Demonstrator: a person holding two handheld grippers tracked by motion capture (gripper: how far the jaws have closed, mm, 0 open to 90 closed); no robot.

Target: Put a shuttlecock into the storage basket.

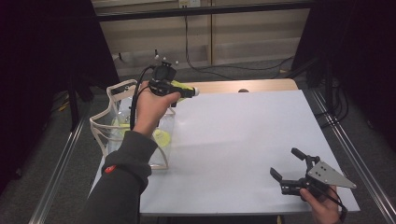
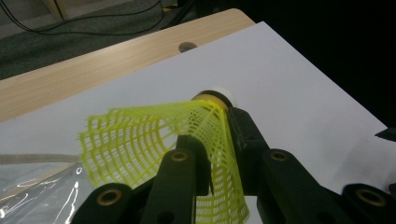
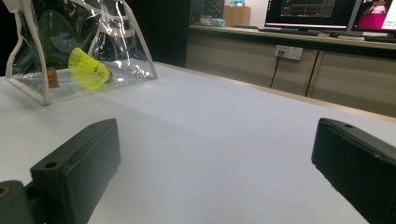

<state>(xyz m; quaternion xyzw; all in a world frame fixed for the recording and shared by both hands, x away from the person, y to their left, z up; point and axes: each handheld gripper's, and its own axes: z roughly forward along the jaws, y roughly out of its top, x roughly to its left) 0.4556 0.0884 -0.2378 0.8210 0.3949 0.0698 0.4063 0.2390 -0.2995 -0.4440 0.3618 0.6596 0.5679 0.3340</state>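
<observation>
Pinching the yellow plastic-mesh shuttlecock (image 2: 187, 140) by its skirt, the left hand-held gripper (image 1: 180, 90) holds it above the counter's (image 1: 233, 140) far left corner, white cork tip pointing outward. Just below sits a clear plastic pouch with cream trim (image 1: 109, 119), hanging partly over the counter's left edge, with another yellow shuttlecock (image 3: 88, 70) lying inside. The right hand-held gripper (image 1: 289, 165) rests near the right front corner, jaws wide and empty. Thin mesh flexes under pressure, so the shuttlecock could slip or twist free; the skirt may also crease.
</observation>
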